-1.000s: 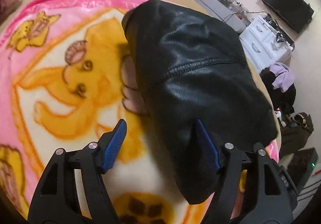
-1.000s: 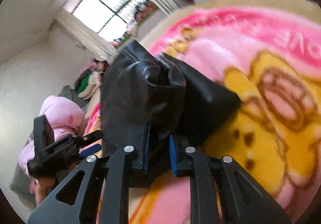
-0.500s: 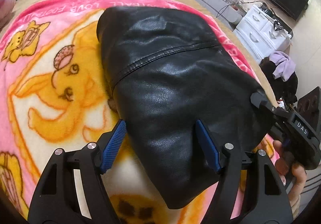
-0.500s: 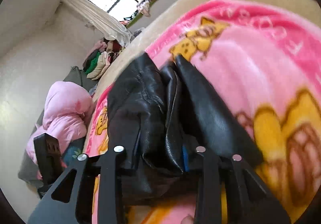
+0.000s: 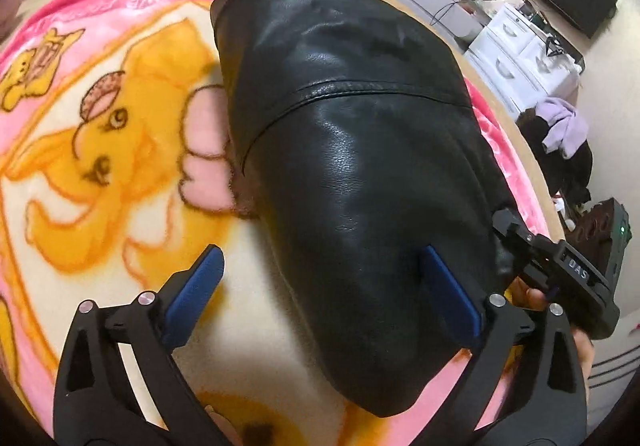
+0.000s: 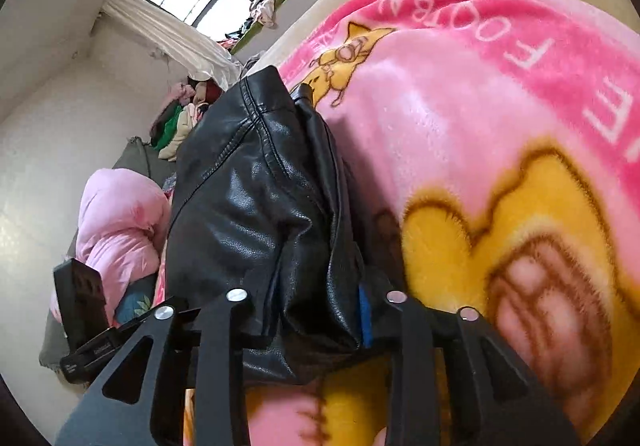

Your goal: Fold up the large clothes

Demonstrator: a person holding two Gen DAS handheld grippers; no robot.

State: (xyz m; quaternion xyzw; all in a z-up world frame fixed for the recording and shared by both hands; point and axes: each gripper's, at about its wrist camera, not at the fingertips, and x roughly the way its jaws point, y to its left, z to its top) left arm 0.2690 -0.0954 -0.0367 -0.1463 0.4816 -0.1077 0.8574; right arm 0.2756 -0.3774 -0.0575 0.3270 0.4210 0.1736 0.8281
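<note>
Left gripper (image 5: 320,278) spread wide over black leather jacket (image 5: 352,150) on pink cartoon blanket (image 5: 100,150); right gripper (image 6: 304,310), at 3 o'clock, clamps jacket's edge.

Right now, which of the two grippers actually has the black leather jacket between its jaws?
The right gripper: its jaws hold a thick bunch of the black leather jacket. The left gripper is wide open above the jacket and the pink blanket, gripping nothing.
</note>
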